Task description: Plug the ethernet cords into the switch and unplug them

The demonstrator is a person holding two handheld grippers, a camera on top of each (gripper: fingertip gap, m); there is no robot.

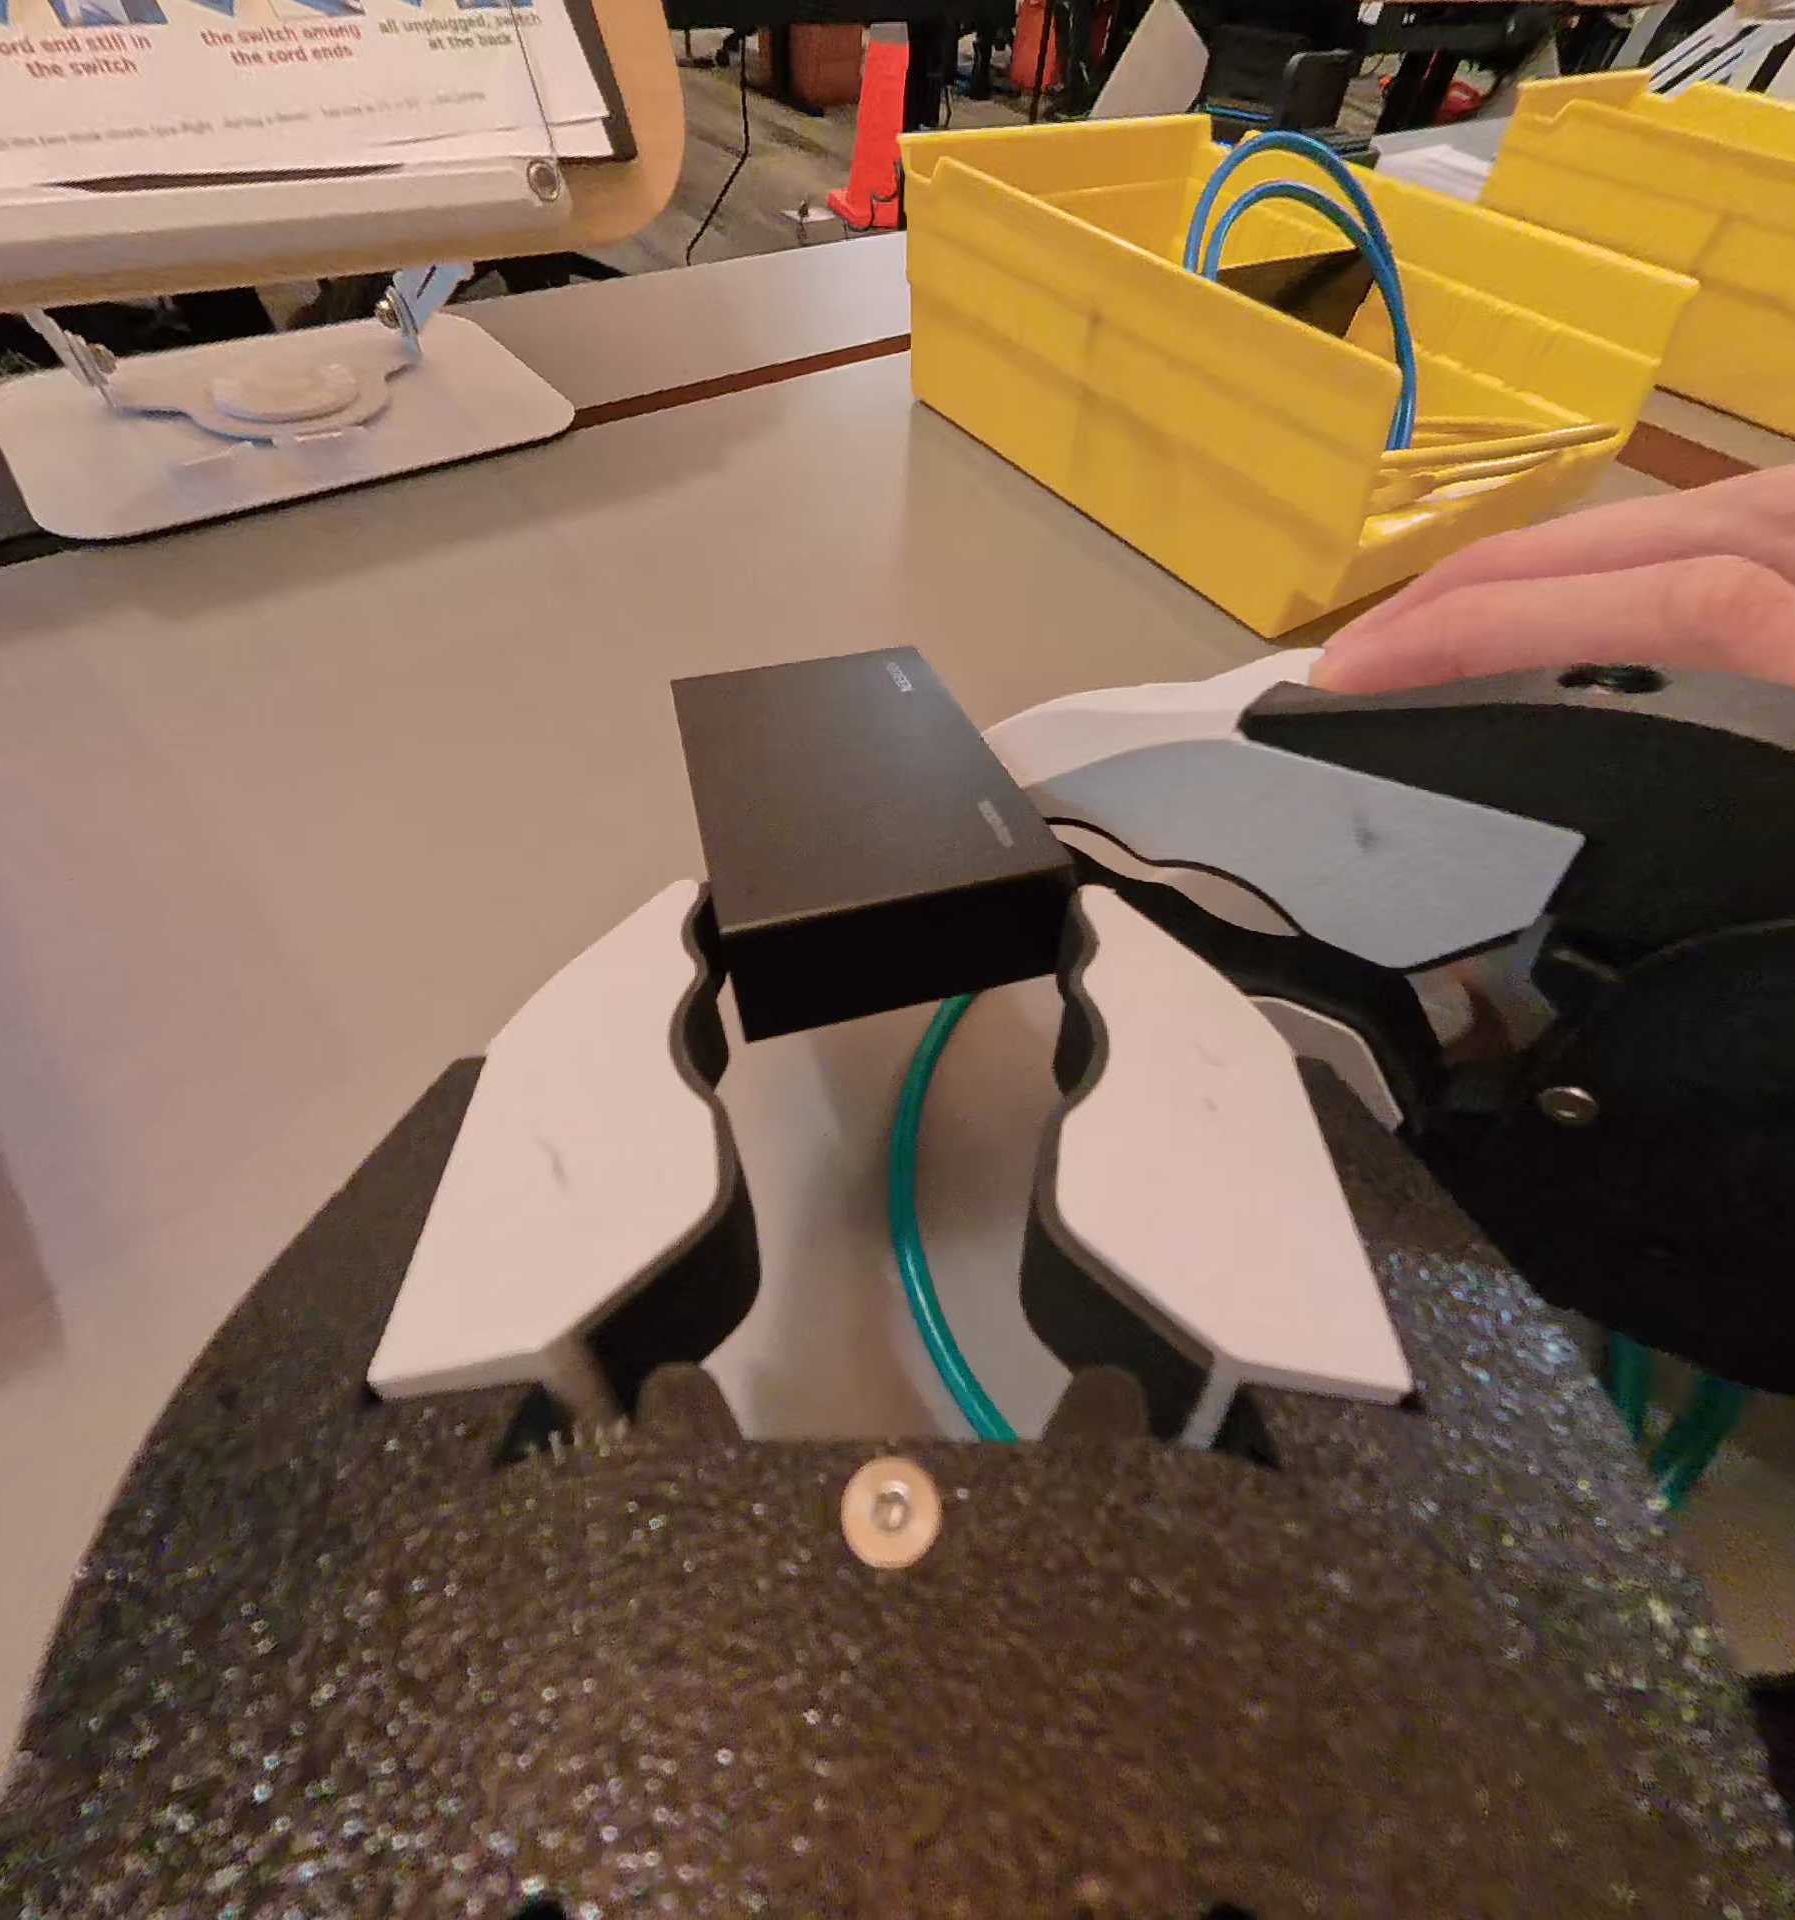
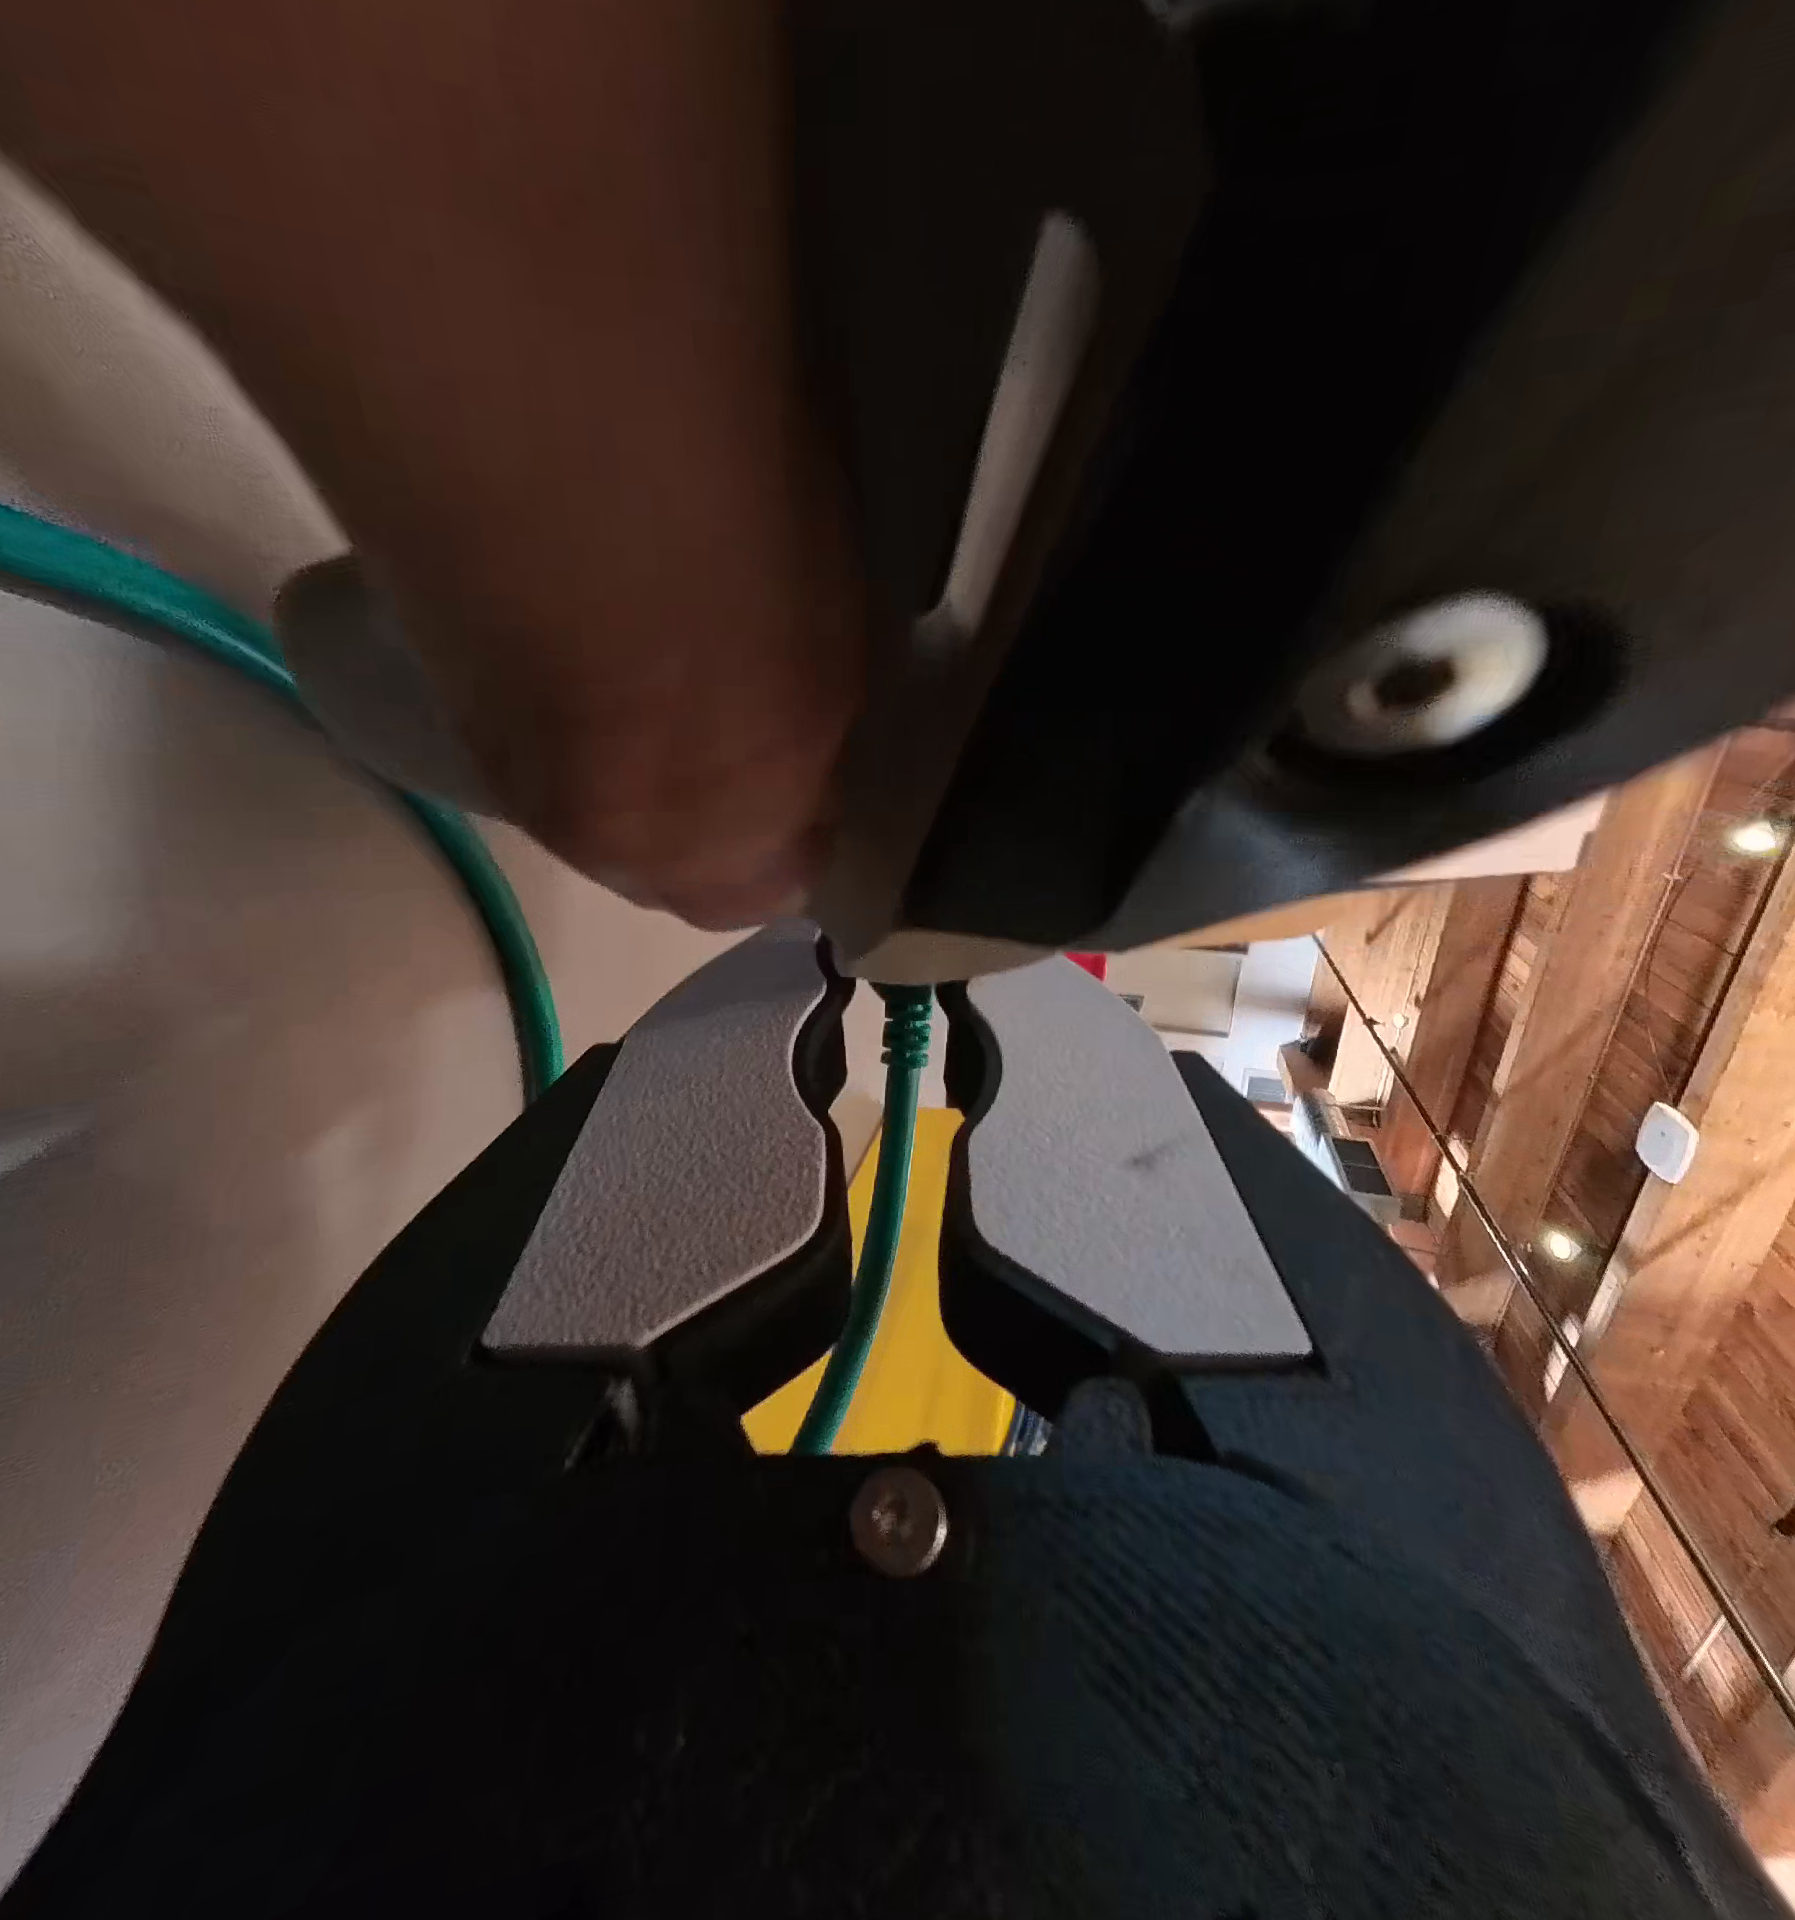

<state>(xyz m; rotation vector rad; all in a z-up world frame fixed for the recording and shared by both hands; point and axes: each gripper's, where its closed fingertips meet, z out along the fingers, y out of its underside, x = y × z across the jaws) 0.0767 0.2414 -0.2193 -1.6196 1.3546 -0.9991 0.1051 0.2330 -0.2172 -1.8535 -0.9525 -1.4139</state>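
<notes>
On the grey bench (image 1: 301, 727) our left claw (image 1: 882, 935) pinches the near end of the black switch (image 1: 862, 800), one white finger on each side, holding it lifted clear of the surface. Beneath it a green ethernet cord (image 1: 914, 1195) loops back toward us. Our right claw (image 1: 1163, 831) reaches in from the right side of the switch, a hand (image 1: 1651, 603) resting on top of it. From its own camera, the right claw's (image 2: 898, 1018) fingers stand narrowly apart around the green cord's ribbed boot (image 2: 908, 1023); we cannot tell whether they grip it. Behind sits a yellow bin (image 1: 1184, 416) with blue cords (image 1: 1319, 270).
</notes>
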